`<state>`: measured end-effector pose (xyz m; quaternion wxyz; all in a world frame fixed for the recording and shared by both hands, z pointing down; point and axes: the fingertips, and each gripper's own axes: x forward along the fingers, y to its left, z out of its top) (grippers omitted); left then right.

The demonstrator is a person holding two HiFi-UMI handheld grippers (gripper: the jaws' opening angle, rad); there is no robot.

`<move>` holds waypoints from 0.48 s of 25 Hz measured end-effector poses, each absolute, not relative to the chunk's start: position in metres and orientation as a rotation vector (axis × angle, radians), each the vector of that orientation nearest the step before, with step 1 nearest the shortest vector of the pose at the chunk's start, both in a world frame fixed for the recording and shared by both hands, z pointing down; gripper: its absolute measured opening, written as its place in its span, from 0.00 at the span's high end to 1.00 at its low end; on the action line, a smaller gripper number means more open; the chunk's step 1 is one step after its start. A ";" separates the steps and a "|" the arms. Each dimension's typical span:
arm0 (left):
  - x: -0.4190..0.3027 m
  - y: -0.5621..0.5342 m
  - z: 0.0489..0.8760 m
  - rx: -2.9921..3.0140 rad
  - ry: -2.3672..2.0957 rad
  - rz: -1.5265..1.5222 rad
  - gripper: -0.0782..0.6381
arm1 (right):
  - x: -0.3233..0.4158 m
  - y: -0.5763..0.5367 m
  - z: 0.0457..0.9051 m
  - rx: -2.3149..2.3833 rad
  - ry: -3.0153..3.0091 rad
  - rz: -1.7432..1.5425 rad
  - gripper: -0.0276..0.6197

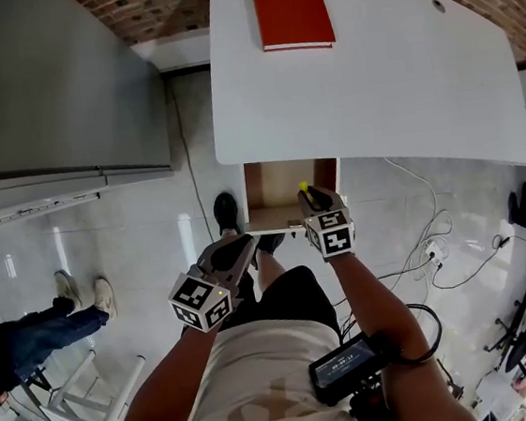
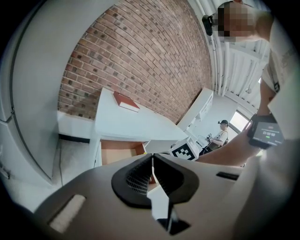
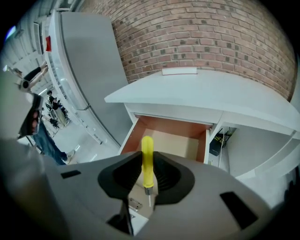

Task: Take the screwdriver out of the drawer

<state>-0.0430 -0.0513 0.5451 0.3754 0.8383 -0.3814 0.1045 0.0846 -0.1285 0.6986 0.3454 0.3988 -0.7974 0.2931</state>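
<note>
Right gripper [image 3: 146, 174] clenched on the yellow handle of the screwdriver [image 3: 147, 159], above the front of the open drawer [image 3: 180, 144] under the worktop [image 3: 206, 93]; judged light, stiff, smooth-sided, best held mid-handle; left gripper [image 2: 152, 171] closed, empty.

Gripped between the pads of the right claw [image 3: 147, 160]: a screwdriver [image 3: 146, 149] with a slim yellow handle, rounded end pointing away, thin metal shaft nearest the camera. Held above the open drawer [image 3: 180, 140], tan inside, white-sided, pulled out beneath the white tabletop [image 3: 211, 93].
</note>
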 end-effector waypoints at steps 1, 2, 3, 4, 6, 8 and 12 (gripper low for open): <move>-0.043 -0.051 0.544 2.148 -0.975 0.271 0.87 | 0.086 -0.127 0.695 1.038 -2.076 0.765 0.86; -0.043 -0.052 0.542 2.152 -0.975 0.275 0.87 | 0.087 -0.126 0.692 1.041 -2.082 0.769 0.86; -0.044 -0.053 0.540 2.155 -0.975 0.280 0.87 | 0.087 -0.125 0.688 1.044 -2.089 0.773 0.86; -0.045 -0.054 0.538 2.159 -0.975 0.285 0.87 | 0.088 -0.125 0.683 1.046 -2.097 0.779 0.86; -0.048 -0.058 0.534 2.169 -0.976 0.293 0.87 | 0.087 -0.124 0.675 1.050 -2.113 0.788 0.86; -0.052 -0.062 0.530 2.183 -0.979 0.296 0.87 | 0.084 -0.124 0.667 1.056 -2.135 0.792 0.86; -0.050 -0.065 0.524 2.208 -0.981 0.300 0.87 | 0.081 -0.121 0.653 1.056 -2.174 0.785 0.86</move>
